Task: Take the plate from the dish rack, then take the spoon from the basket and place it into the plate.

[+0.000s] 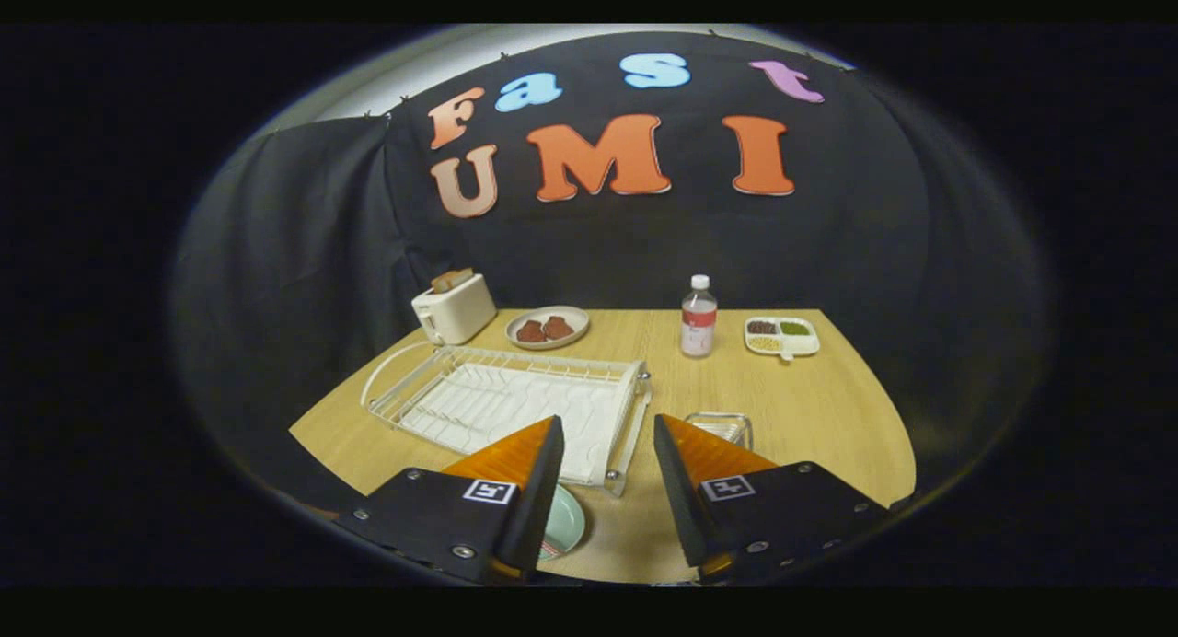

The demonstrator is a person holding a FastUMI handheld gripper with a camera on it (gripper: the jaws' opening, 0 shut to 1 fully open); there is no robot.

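A white wire dish rack [515,402] stands empty on the wooden table [828,416]; the pale green plate [563,522] lies flat beside the left finger of the spread, empty gripper [607,434], the small basket [721,426] just beyond its right finger.

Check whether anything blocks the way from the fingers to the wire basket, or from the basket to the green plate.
Nothing visible does. The open gripper hangs above bare table; the basket sits just beyond the right finger, beside the dish rack. The green plate lies under the left finger, with clear wood between it and the basket.
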